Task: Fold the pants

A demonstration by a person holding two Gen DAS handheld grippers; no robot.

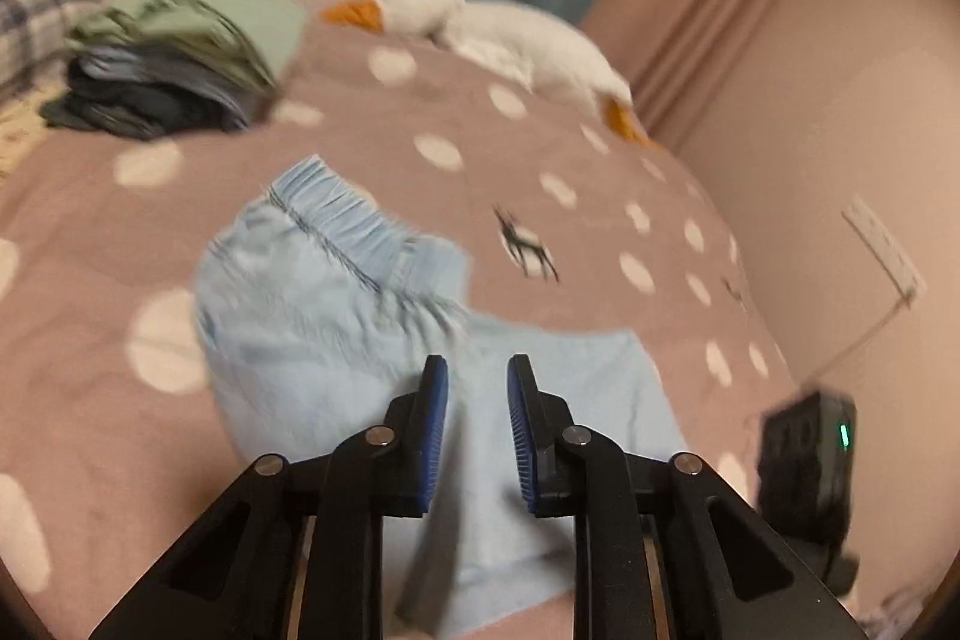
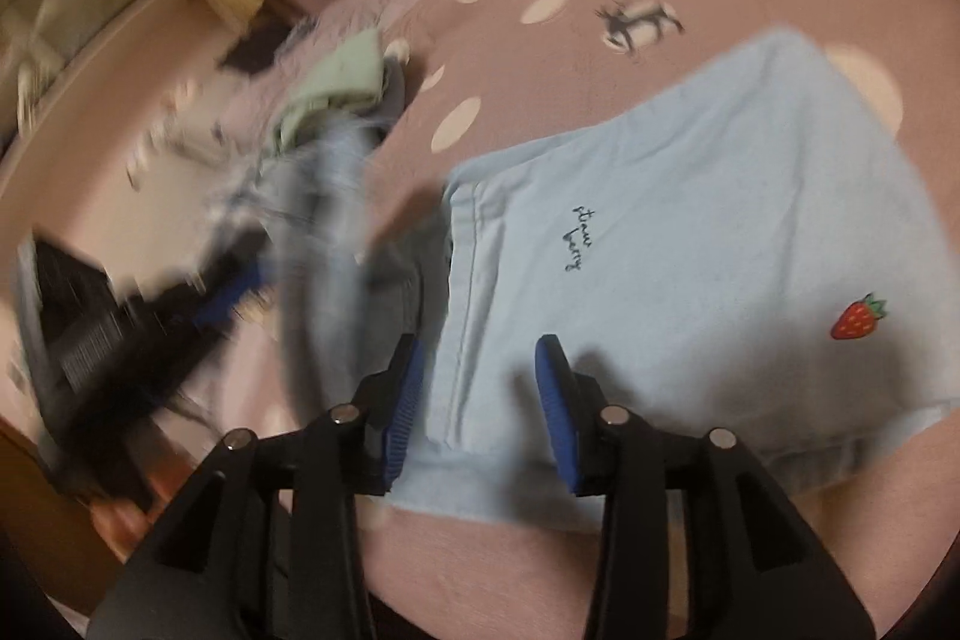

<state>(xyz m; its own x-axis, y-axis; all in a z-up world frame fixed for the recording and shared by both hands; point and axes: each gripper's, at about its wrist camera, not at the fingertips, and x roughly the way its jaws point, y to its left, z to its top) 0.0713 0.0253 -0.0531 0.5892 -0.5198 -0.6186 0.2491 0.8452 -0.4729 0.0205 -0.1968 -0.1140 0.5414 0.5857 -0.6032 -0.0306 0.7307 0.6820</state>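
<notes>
- Bedspread (image 1: 372, 142): mauve w/ pale dots, fills both views; edges cut off by fisheye rim.
- Pants (image 2: 690, 244): light blue, lying folded on bedspread. Right wrist view shows "straw berry" script + strawberry patch (image 2: 857, 317); near edge partly hidden behind gripper. Left wrist view shows elastic waistband (image 1: 342, 214) up top, fabric blurred.
- Goose plush (image 1: 510, 34): white, orange beak, far side of bed; in right wrist view only head visible, body cut off.
- Clothes stack (image 1: 180, 58): green on top, dark items below, well apart from pants; individual pieces not distinguishable.
- Left gripper (image 1: 477, 370): blue pads a narrow gap apart, nothing pinched, above pants.
- Right gripper (image 2: 480, 346): jaws spread, nothing pinched, over the pants' near-left corner; contact w/ cloth can't tell.
- Dark blurred shape at left of right wrist view: can't identify.
</notes>
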